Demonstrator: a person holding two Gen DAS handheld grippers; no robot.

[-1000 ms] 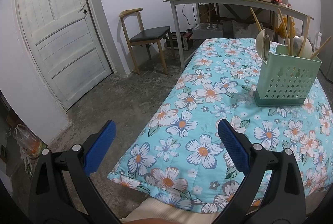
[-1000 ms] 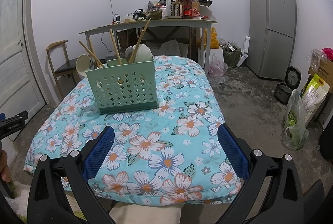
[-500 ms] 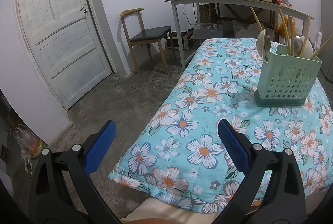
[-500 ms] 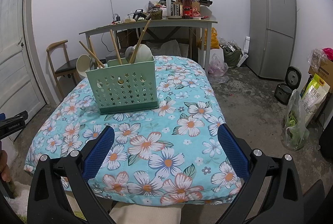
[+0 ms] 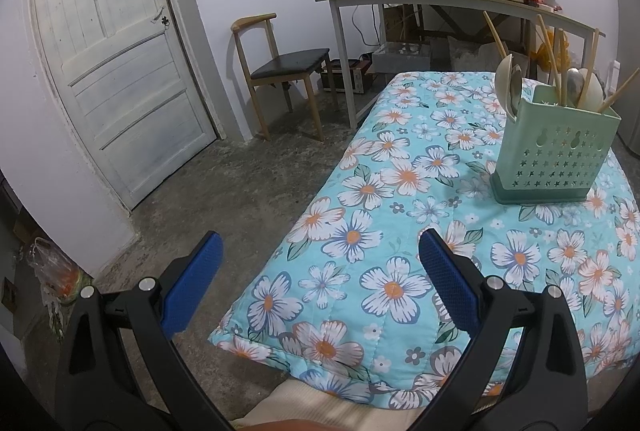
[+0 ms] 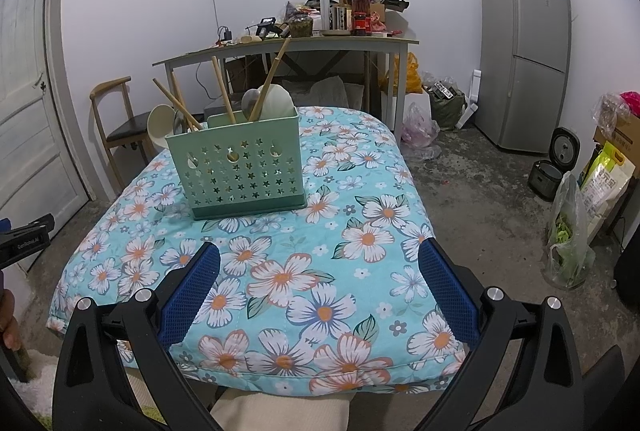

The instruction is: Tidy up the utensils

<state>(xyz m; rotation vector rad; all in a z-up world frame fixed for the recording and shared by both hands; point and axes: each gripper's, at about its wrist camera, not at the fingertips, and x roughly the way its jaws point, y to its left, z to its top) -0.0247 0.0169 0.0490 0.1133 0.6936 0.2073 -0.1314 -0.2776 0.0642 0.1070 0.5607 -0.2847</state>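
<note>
**Both grippers spread, caddy well ahead**

Right gripper (image 6: 319,267) hangs with its blue pads wide apart and nothing between them, at the near end of the floral-covered table (image 6: 280,311). Straight ahead and well apart stands the green utensil caddy (image 6: 236,171), upright, holding chopsticks (image 6: 224,91) and spoons (image 6: 160,123). Left gripper (image 5: 318,257) is likewise spread and empty at the table's near left corner; the caddy (image 5: 554,155) lies far ahead to its right.
</note>
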